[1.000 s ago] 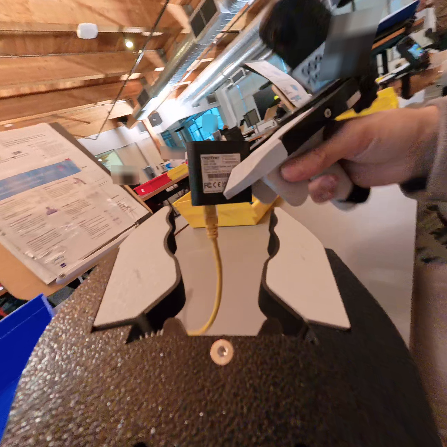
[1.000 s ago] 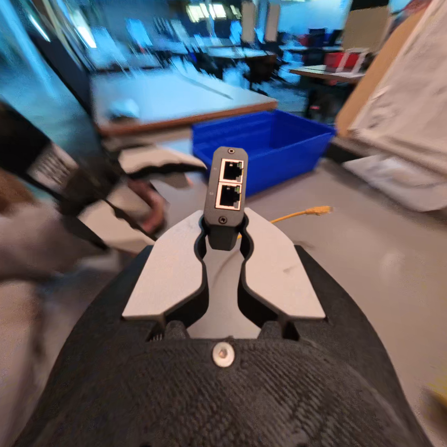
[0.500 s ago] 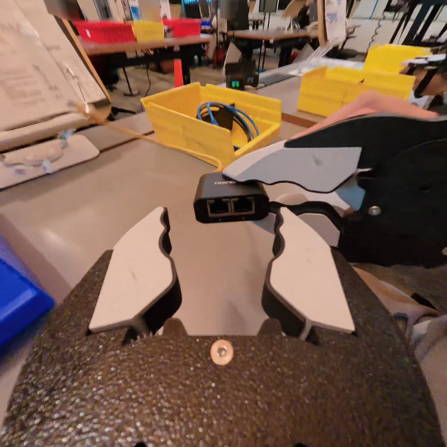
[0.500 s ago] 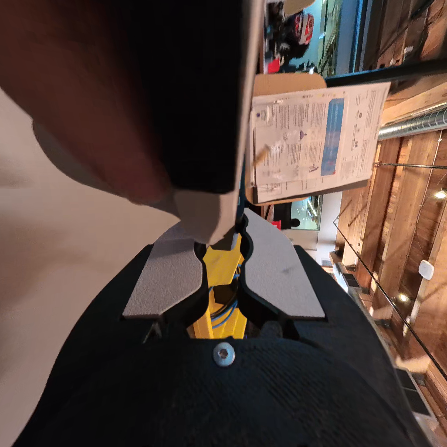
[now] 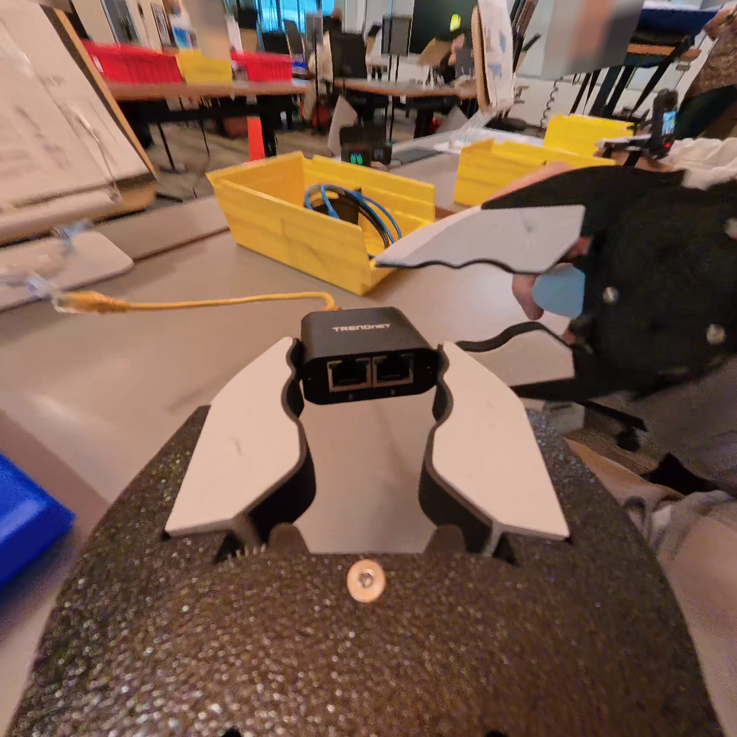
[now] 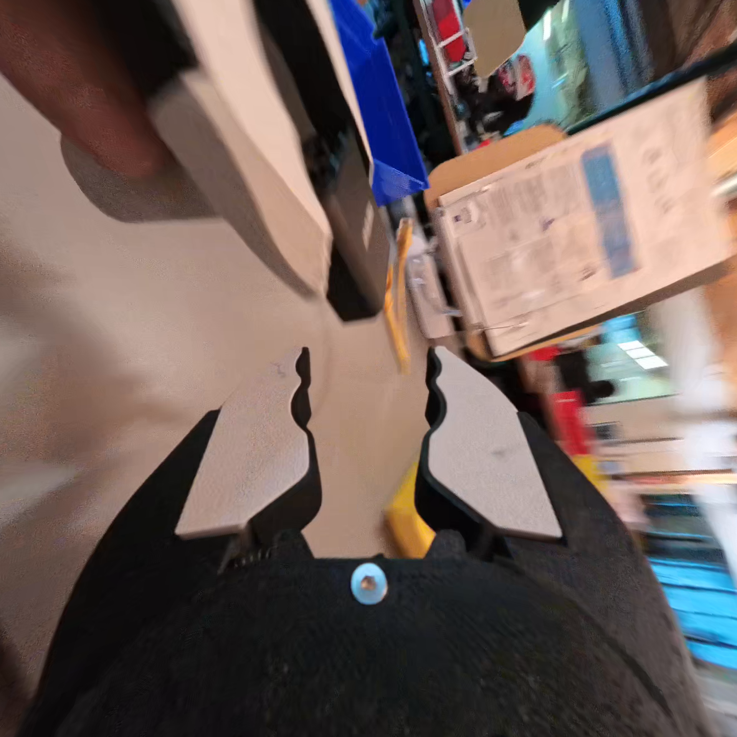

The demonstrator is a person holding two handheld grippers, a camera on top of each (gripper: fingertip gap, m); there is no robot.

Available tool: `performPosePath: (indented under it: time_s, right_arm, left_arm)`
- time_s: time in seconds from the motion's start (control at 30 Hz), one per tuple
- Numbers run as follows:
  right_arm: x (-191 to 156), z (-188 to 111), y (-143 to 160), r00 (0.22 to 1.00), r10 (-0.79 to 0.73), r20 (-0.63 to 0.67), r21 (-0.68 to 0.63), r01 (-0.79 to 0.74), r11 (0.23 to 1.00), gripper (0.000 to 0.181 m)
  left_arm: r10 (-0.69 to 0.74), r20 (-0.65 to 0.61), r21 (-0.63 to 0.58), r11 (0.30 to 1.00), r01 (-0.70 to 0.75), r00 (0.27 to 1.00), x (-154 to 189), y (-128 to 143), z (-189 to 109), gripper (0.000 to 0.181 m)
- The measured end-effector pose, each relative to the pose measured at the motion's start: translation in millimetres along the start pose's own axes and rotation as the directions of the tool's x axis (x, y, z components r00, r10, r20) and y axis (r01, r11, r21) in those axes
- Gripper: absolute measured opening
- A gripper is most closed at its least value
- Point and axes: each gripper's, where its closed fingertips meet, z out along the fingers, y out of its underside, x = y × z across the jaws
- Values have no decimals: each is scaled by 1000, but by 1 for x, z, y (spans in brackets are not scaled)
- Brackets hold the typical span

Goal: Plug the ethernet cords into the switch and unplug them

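Left wrist view: the left gripper [image 5: 365, 359] pinches the black switch [image 5: 365, 355] between its fingers, two empty ports facing the camera; a yellow cord [image 5: 191, 304] runs from the switch's far end toward 9 o'clock across the worktop [image 5: 139, 359]; the right gripper [image 5: 470, 287], at 2 o'clock, has its fingers spread. Right wrist view (blurred): fingers spread, empty; the switch [image 6: 355, 247] at 12 o'clock.

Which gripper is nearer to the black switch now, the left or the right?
Left. The left gripper has the black switch between its fingertips. The right gripper is open, beside it, apart.
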Motion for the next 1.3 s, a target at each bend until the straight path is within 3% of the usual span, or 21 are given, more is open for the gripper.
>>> performPosePath:
  time_s: [0.03,0.07,0.1,0.13,0.2,0.23,0.27,0.33,0.4,0.47,0.6,0.67,0.8,1.07,1.3]
  right_arm:
    - [-1,-2,1,984,161,82,44,-165,985,56]
    - [-1,-5,-1,920,353,173,93,-372,924,55]
    - [0,-10,-9,788,537,299,138,-593,793,55]
    - [1,-17,-23,584,663,469,159,-794,587,55]
    - [15,-34,-44,113,654,748,61,-993,101,54]
    - [20,-40,-50,-49,562,826,-19,-998,-59,53]
    - [21,-44,-54,-151,474,868,-91,-985,-147,53]
    - [16,-41,-58,-252,419,872,-174,-961,-215,52]
    - [16,-42,-64,-277,385,880,-189,-949,-252,52]
    - [13,-39,-65,-255,421,871,-169,-958,-231,29]
    - [10,-28,-57,-225,519,824,-128,-968,-216,27]
    - [14,-24,-52,-221,571,790,-70,-959,-275,26]
    - [19,-19,-44,-297,589,752,-19,-902,-431,25]
    - [15,-18,-48,-222,672,707,75,-921,-383,25]
    - [10,-12,-39,-235,709,665,63,-928,-367,24]
  left_arm:
    - [18,0,36,999,-18,1000,-3,-6,-5,63]
    - [43,-15,84,996,-42,999,-4,-14,-11,63]
    - [73,-30,144,987,-68,997,-2,-23,-17,63]
    - [102,-50,200,976,-90,994,1,-30,-22,63]
    - [196,-88,300,940,-161,977,14,-42,-31,63]
    - [250,-104,334,920,-203,963,21,-43,-33,63]
    - [306,-125,355,902,-246,944,30,-41,-33,63]
    - [405,-132,378,864,-332,905,41,-34,-31,62]
    - [463,-137,361,846,-391,876,48,-25,-24,63]
    - [487,-126,360,834,-418,864,49,-20,-20,63]
    - [504,-97,288,840,-460,858,40,-9,-12,62]
    - [541,-13,245,817,-522,841,32,-5,-7,62]
    - [533,82,213,816,-538,842,25,-2,3,65]
    - [425,90,228,872,-434,901,22,1,10,67]
    - [399,99,188,892,-411,912,18,14,18,67]
